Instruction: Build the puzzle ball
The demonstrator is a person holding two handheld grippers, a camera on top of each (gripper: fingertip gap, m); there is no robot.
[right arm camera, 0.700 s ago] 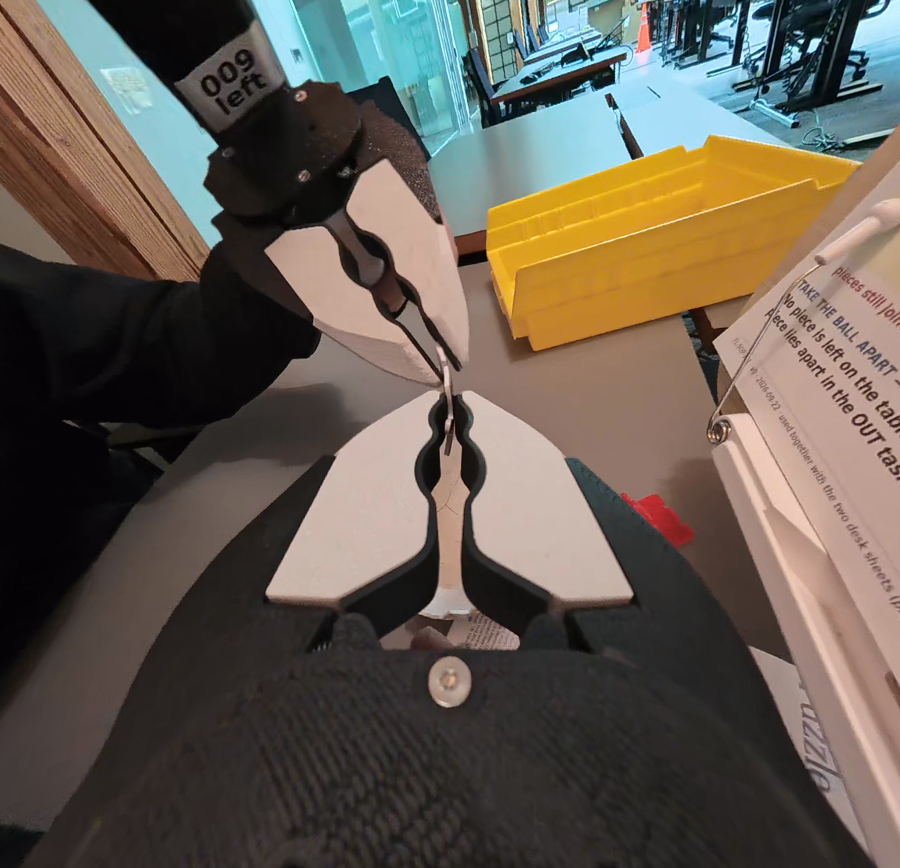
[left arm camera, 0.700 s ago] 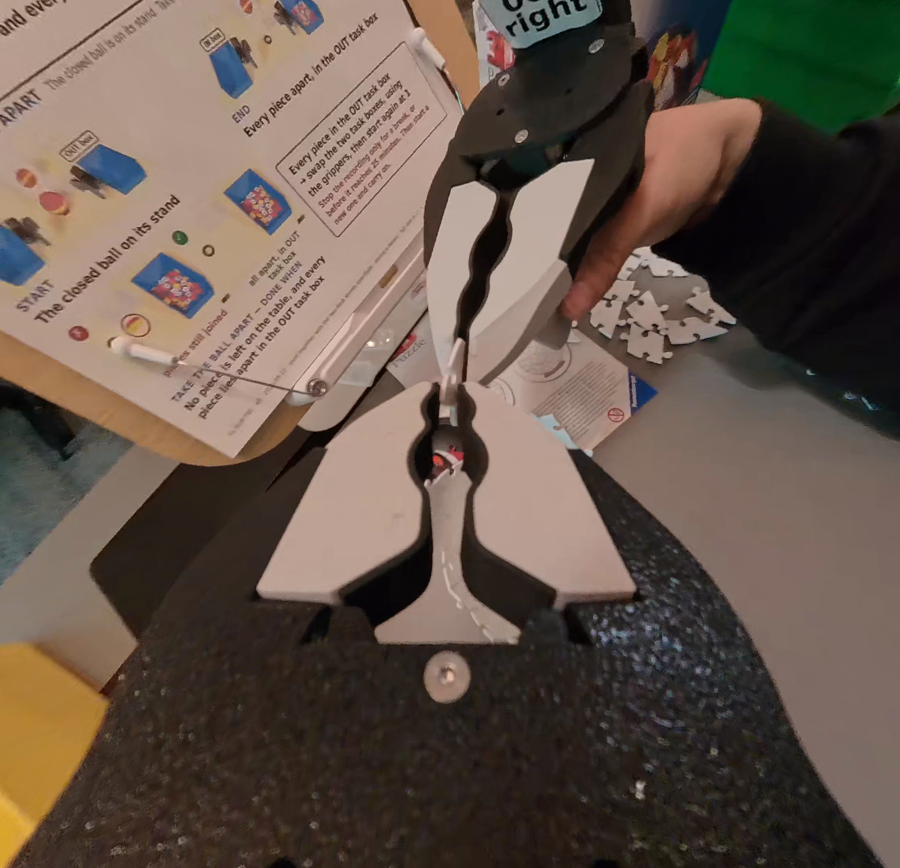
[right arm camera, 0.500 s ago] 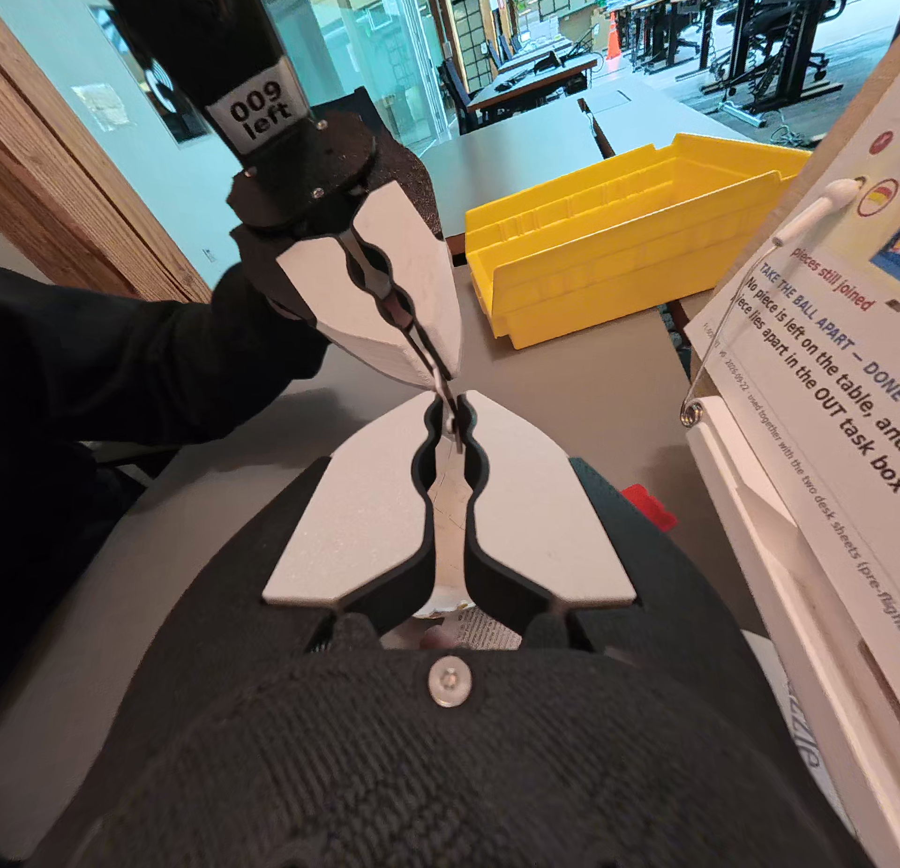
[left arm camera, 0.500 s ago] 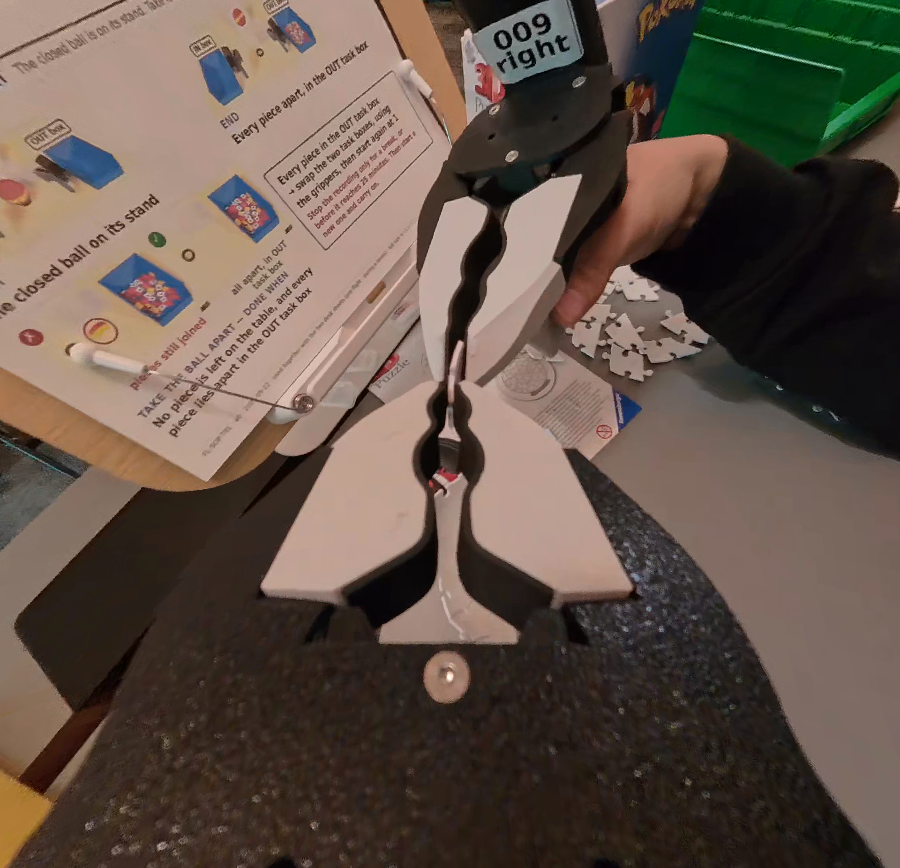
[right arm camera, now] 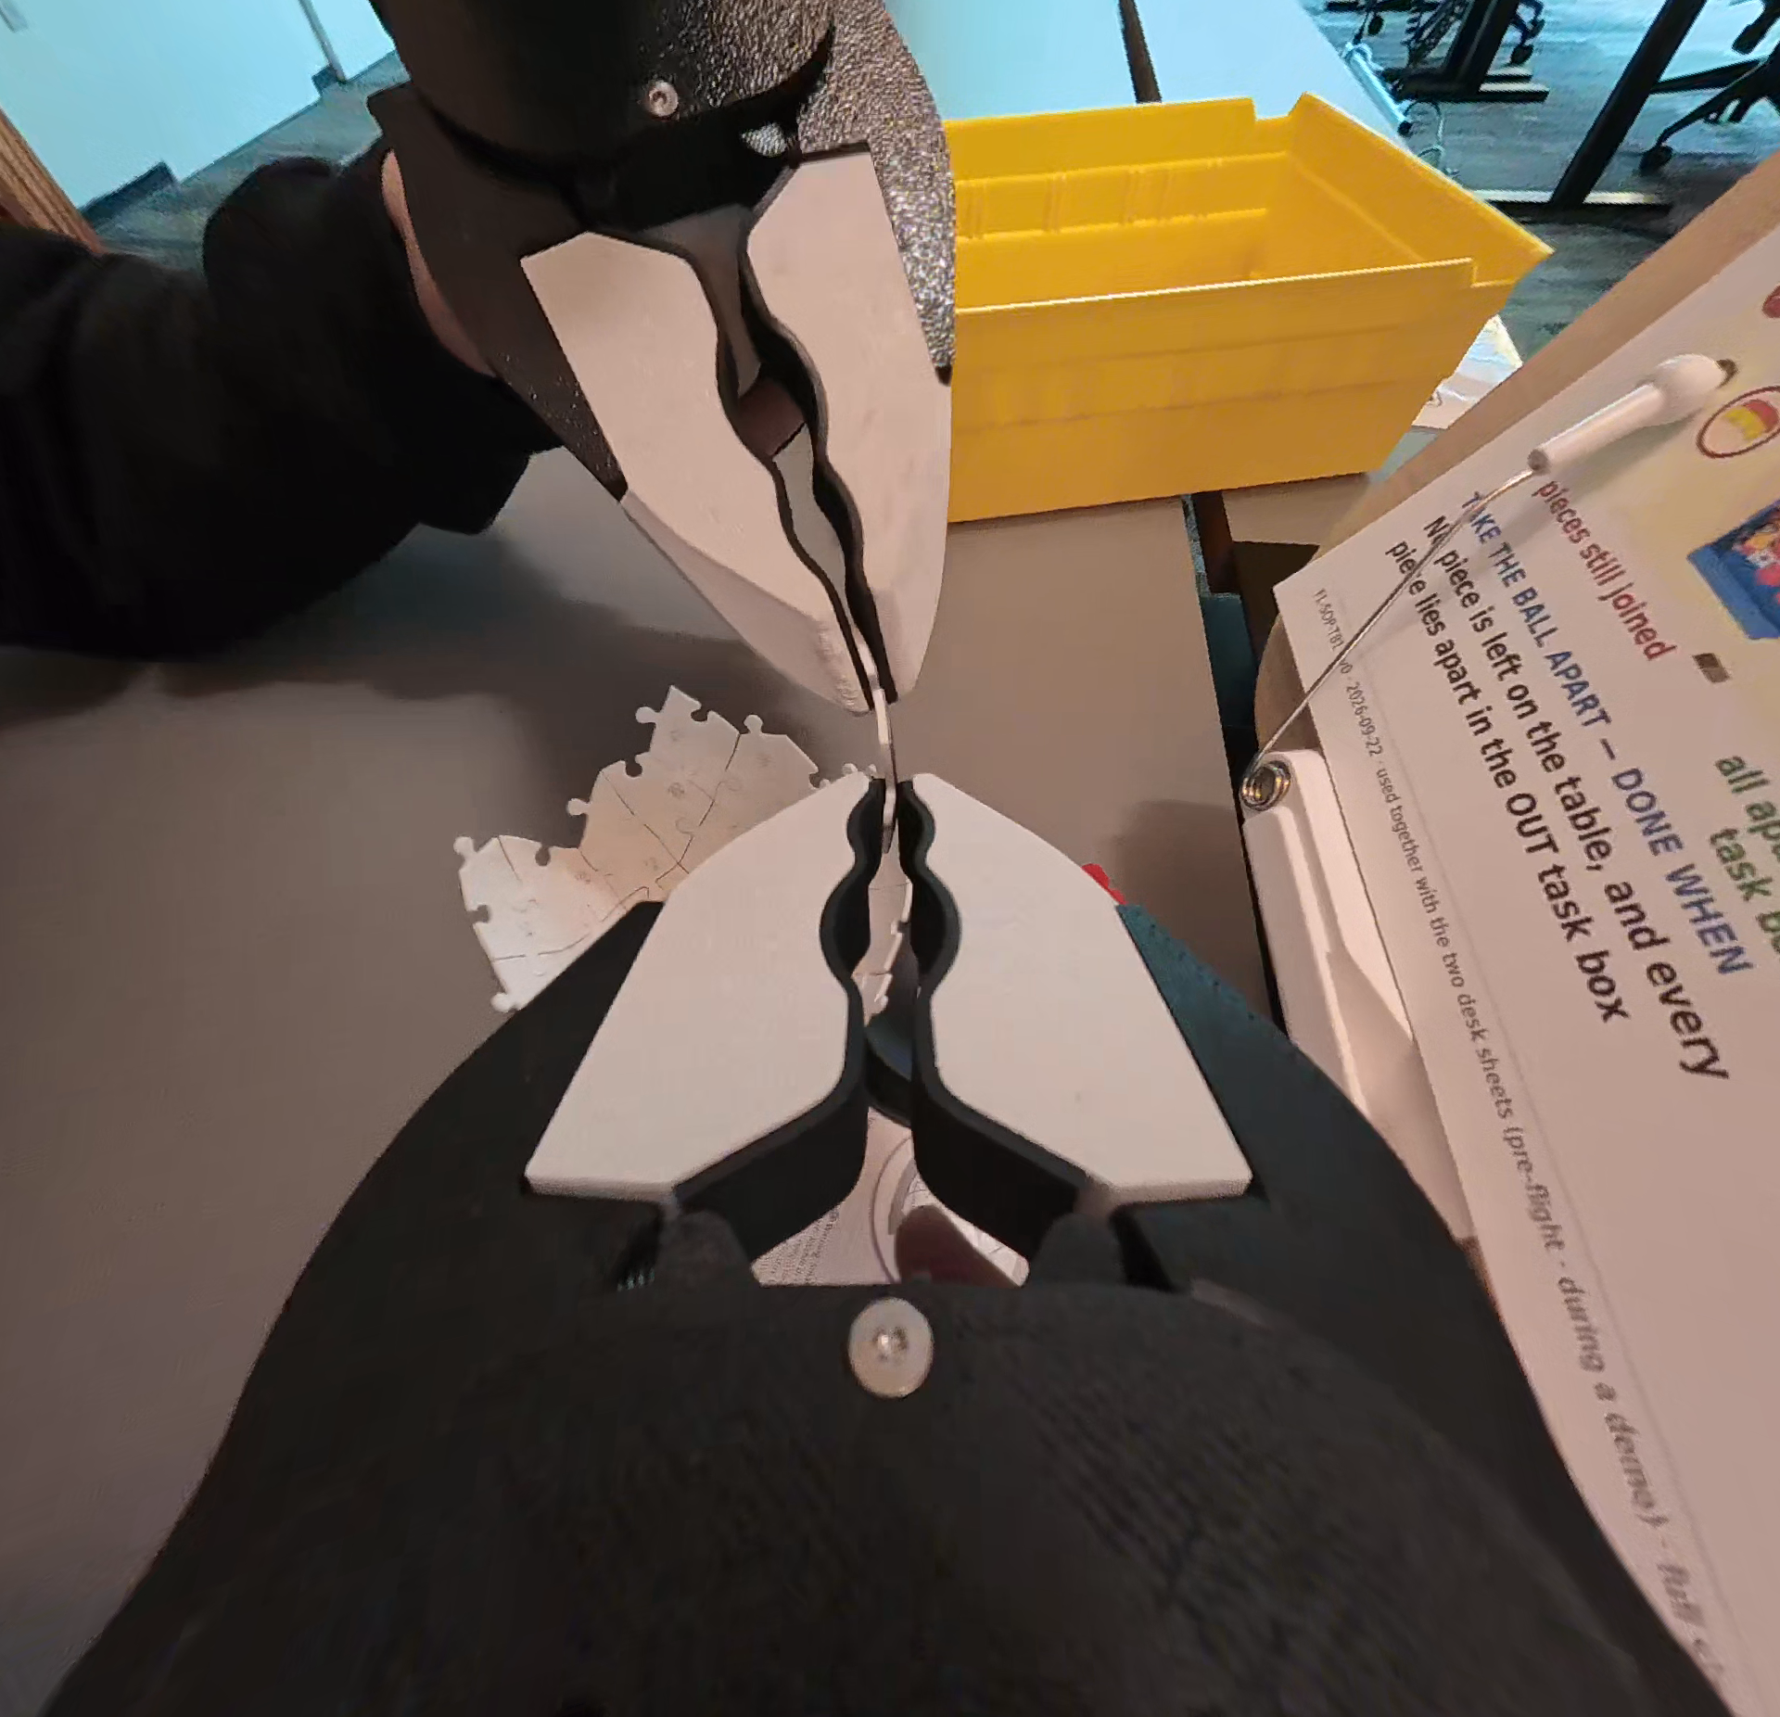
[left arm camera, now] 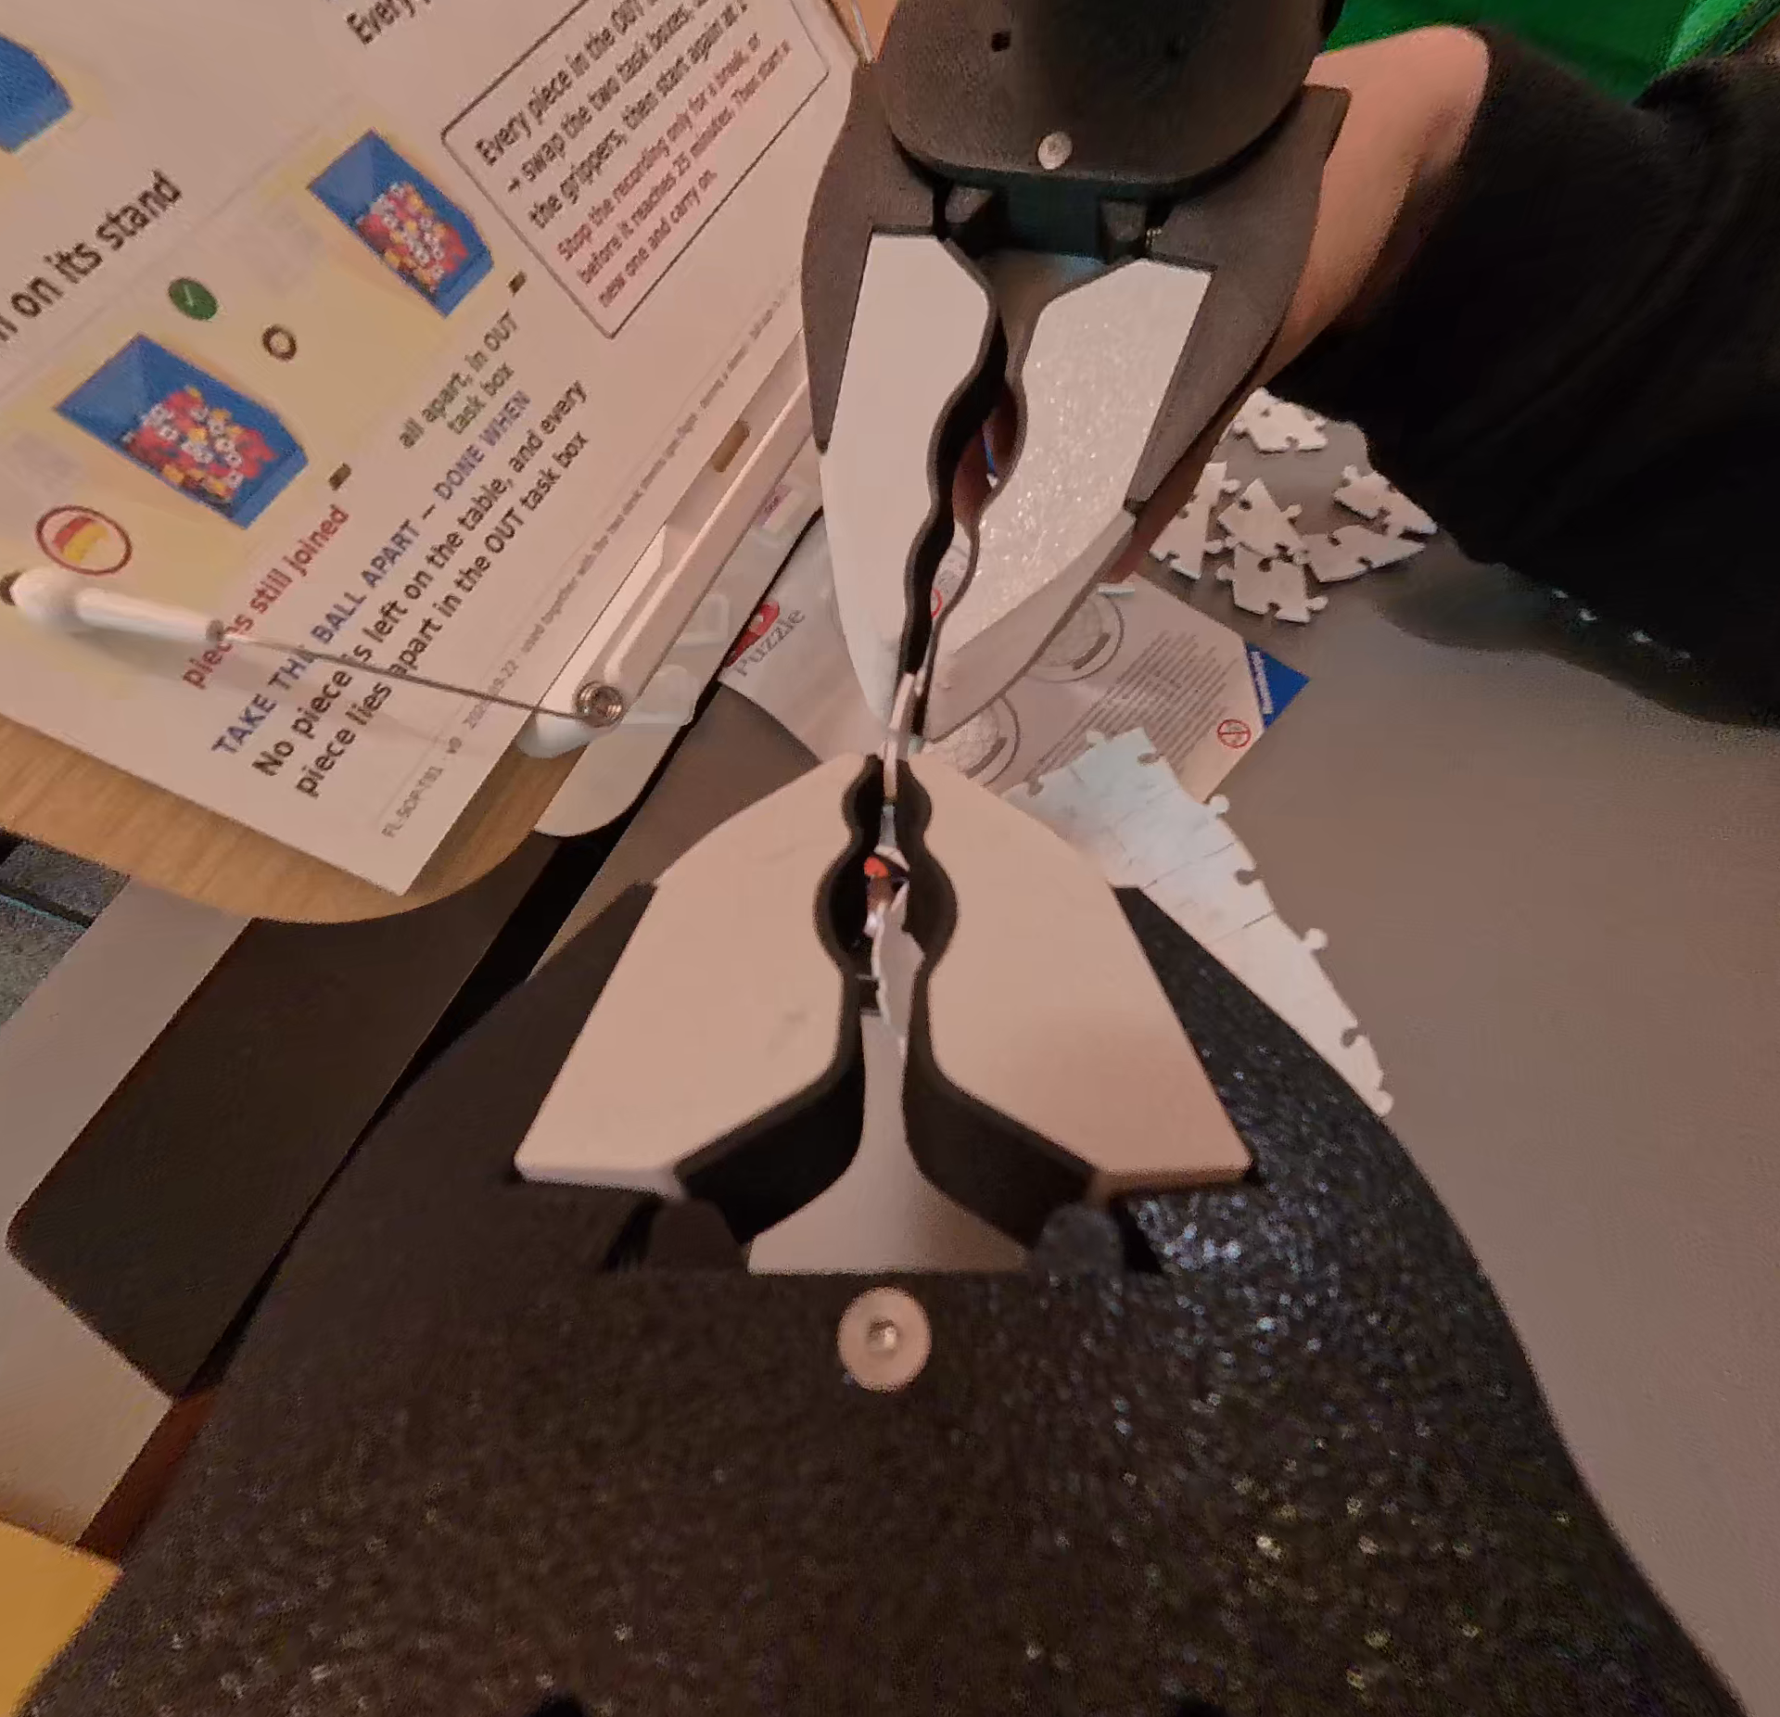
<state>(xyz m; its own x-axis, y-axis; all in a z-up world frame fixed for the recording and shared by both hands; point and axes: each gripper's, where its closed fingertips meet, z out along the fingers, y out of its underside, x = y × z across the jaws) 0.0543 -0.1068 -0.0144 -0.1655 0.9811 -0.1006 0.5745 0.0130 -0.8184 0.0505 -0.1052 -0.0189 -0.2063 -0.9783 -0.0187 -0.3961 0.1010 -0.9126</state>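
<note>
Tip-to-tip, left gripper (left arm camera: 881, 785) and right gripper (right arm camera: 891, 785) each clench puzzle pieces (left arm camera: 903, 717); misaligned tabs could buckle them.

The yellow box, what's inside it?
The yellow box looks empty as far as its ribbed back wall and part of the floor show. The left gripper covers its left end, and the front wall hides the near floor.
</note>
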